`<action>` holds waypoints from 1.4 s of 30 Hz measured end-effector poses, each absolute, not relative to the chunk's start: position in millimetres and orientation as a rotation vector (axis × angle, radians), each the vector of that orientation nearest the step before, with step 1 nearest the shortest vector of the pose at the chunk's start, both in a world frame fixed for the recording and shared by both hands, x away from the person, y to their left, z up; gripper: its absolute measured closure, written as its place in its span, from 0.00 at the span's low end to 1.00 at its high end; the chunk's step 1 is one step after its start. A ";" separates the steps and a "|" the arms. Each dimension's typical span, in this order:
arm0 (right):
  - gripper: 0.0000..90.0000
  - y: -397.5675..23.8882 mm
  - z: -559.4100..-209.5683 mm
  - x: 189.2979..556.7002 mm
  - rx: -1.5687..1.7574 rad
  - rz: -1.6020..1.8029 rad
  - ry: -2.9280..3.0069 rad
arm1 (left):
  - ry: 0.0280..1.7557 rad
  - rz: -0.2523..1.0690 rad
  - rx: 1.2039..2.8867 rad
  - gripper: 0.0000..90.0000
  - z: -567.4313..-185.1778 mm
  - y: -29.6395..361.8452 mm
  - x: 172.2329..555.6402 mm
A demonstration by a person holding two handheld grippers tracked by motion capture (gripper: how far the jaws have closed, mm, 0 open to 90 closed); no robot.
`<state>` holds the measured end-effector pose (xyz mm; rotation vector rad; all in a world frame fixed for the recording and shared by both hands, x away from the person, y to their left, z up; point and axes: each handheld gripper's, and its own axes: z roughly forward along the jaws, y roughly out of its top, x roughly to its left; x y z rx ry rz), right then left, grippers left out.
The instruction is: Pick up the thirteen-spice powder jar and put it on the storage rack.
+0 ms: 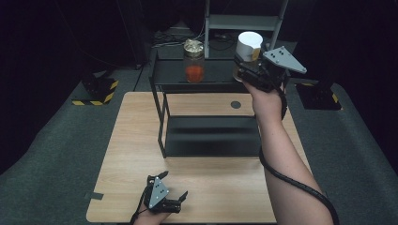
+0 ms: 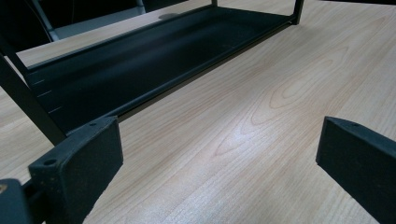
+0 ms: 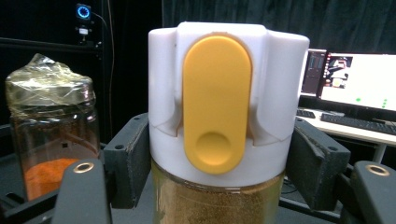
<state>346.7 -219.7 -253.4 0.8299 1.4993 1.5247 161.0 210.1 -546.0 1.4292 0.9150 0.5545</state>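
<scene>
Glass spice jar with white-and-yellow flip cap (image 3: 218, 116), tan powder inside, pinched just under cap by right gripper (image 1: 248, 71), held over top tier of black metal two-tier rack (image 1: 162, 79), right end.

Risks:
- smooth glass could slip in high grip
- could knock foil-covered glass jar of orange powder (image 1: 194, 61) nearby

Left gripper (image 1: 172, 201) spread, nothing between, low over light wooden table (image 1: 141, 140).

Hidden: jar base; whether it touches shelf, cannot tell.
</scene>
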 end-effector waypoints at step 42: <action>0.18 -214.5 -259.2 363.1 0.883 1.561 1.511 | 0.926 0.549 1.397 0.01 -548.0 212.0 160.2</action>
